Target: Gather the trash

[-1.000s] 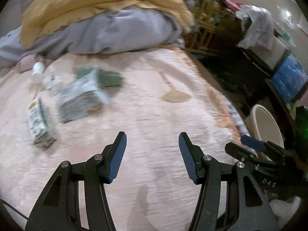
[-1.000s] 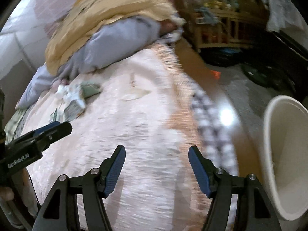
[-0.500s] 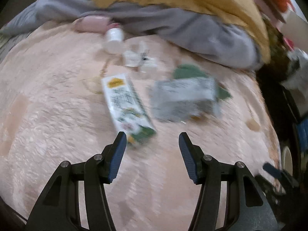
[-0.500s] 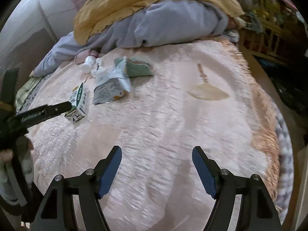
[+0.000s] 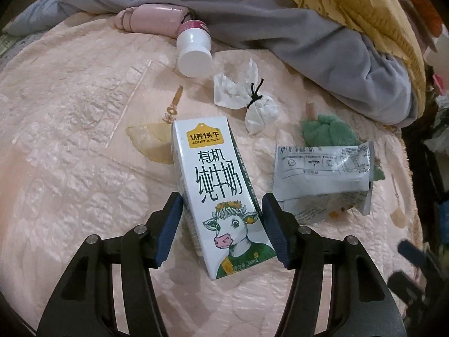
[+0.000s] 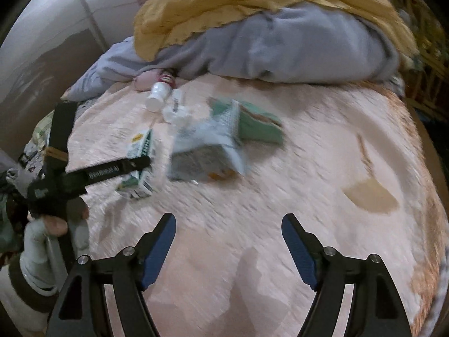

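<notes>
A white milk carton (image 5: 217, 185) with a cow picture lies on the pink bedspread (image 5: 70, 168). My left gripper (image 5: 221, 230) is open, its fingers on either side of the carton's lower half. A grey snack wrapper (image 5: 322, 177), crumpled tissues (image 5: 241, 95) and a small white bottle (image 5: 193, 53) lie close by. In the right wrist view the carton (image 6: 139, 163), the wrapper (image 6: 207, 151) and the bottle (image 6: 157, 97) lie ahead at the left. My right gripper (image 6: 228, 245) is open and empty above bare bedspread.
A grey and yellow heap of bedding (image 5: 308, 28) lies at the back. A green cloth (image 5: 328, 132) lies behind the wrapper and a pink pouch (image 5: 151, 22) sits by the bottle. The bed's edge runs along the right (image 6: 429, 196).
My left gripper has swung left and moved in over the trash until its fingers straddle the milk carton. My right gripper has turned from the bin by the bed towards the trash.
</notes>
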Demonstrator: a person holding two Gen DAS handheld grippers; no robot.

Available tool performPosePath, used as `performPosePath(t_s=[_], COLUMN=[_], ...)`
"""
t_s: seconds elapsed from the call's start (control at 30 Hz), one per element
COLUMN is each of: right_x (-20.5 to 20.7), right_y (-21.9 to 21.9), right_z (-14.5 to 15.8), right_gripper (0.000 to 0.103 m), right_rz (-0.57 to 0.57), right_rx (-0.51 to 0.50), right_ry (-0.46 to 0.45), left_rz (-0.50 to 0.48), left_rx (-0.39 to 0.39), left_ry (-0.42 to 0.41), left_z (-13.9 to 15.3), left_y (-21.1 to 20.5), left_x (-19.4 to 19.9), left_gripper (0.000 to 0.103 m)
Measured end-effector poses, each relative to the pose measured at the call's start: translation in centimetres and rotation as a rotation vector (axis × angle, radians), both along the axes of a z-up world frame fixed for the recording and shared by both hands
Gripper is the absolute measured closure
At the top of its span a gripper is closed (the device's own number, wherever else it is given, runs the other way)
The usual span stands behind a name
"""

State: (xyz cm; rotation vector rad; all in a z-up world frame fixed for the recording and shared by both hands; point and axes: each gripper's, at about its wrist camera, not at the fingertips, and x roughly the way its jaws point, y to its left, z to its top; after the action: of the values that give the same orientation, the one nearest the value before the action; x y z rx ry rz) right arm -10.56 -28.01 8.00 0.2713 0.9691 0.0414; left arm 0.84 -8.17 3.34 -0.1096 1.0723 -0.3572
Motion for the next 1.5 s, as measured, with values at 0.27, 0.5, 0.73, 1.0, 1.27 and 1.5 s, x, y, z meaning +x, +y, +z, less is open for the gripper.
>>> performPosePath(t_s=[0.27,0.5,0.73,1.0,1.27,1.5], right_x=[7.2,15.4,22.4,19.4,9.4,1.2], right_y=[3.8,7.3,8.5,7.4,6.6,4.9], right_z=[0.4,0.3,-4.3,-4.2,0.2,0.6], right_gripper=[0.028,0.032,0.059,0.078,0.078,0.078], right_rz=[0.099,0.155,0.151,0.165,0.166,0.08], right_rx=[-0.002,-0.072,-0.13,-0.041,0.014,0.034], right_ry=[-0.023,-0.057,0.032,0.003,-0.055,-0.049], left_rz=[0.03,0.049,0.046,0.029,-0.027,-0.12], left_rx=[0.002,0.006,-0.008,-0.001,-0.001,0.02], left_ry=[-0.037,-0.036,-0.009,-0.011,-0.046,-0.075], left_z=[1.9,1.9,0.7,0.8,2.9,4.1], left_y=[5.3,7.0,6.8,6.3,4.5,1.4], left_x=[1.2,2.3,3.4,2.4,-2.2,-7.2], left_gripper=[0.047,0.047,0.047,0.047,0.047,0.048])
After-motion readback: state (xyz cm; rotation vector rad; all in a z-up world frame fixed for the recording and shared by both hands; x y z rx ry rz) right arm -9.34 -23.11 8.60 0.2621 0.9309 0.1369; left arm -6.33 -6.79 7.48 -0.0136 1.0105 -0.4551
